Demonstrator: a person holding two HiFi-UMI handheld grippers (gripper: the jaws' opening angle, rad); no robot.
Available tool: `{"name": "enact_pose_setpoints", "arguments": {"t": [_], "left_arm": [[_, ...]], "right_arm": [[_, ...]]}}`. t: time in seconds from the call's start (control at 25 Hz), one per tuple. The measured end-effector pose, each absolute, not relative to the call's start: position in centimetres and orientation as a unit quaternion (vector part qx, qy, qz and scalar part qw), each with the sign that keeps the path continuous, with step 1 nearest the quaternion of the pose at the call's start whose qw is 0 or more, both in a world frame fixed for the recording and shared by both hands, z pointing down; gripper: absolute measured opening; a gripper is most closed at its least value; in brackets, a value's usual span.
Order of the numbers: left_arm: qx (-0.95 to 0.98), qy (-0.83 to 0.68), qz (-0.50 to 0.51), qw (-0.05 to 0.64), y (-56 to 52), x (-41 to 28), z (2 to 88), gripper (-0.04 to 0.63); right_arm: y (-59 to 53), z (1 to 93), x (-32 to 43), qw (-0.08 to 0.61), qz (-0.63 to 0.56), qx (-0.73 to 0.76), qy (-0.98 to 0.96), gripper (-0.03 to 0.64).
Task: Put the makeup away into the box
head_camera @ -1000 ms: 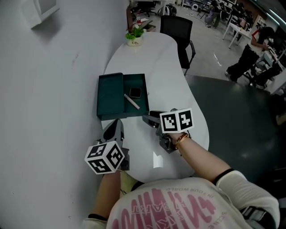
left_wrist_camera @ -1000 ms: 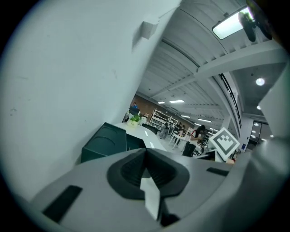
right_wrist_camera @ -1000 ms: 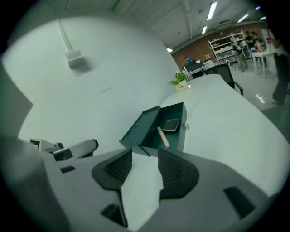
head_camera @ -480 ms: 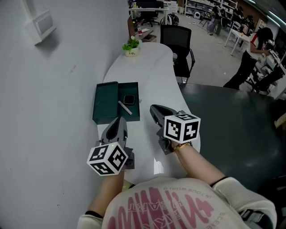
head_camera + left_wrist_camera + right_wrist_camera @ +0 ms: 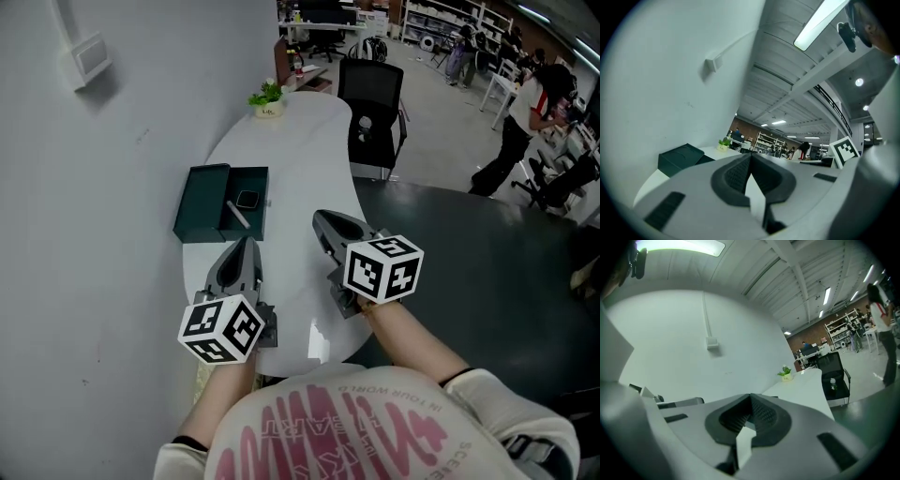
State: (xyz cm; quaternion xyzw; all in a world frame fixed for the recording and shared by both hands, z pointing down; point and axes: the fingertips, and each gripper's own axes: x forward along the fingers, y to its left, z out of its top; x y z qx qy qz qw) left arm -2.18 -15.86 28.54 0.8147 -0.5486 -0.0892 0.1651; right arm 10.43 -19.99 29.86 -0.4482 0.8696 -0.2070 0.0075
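Potted plant (image 5: 268, 97) on white table (image 5: 300, 159), by black chair (image 5: 375, 98).

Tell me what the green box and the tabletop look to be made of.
Box: dark green, matte, sharp-edged; probably covered card or plastic, can't tell which. Tabletop: white, smooth, glossy, with a glare near its front edge; likely laminate or lacquered board.

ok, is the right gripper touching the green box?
Apart. The head view shows the right gripper held short of the green box, with bare white table between them.
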Motion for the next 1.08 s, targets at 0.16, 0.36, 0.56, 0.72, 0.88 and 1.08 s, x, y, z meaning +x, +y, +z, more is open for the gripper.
{"name": "enact_pose_setpoints", "arguments": {"t": [0.16,0.36,0.56,0.72,0.88,1.08], "left_arm": [[0.811,-0.554,-0.094,0.164,-13.6,-0.3,28.5,0.002],[0.805,-0.56,-0.094,0.173,-10.2,1.9,29.7,0.002],[0.803,-0.562,-0.09,0.178,-8.1,3.7,31.5,0.002],[0.802,-0.561,-0.081,0.187,-6.6,5.1,32.3,0.002],[0.804,-0.562,-0.083,0.179,-6.0,5.9,31.8,0.002],[0.807,-0.558,-0.088,0.171,-5.9,6.5,31.6,0.002]], "right_arm": [[-17.6,30.3,11.9,-0.001,-0.203,-0.435,0.877,-0.003],[-14.1,31.6,13.4,-0.016,-0.202,-0.418,0.886,-0.003],[-11.8,33.2,14.7,-0.022,-0.195,-0.408,0.891,-0.003],[-10.3,34.1,15.9,-0.026,-0.202,-0.405,0.891,-0.003],[-9.5,34.2,16.6,-0.026,-0.2,-0.404,0.892,-0.003],[-9.1,34.4,17.1,-0.027,-0.199,-0.405,0.892,-0.002]]}}
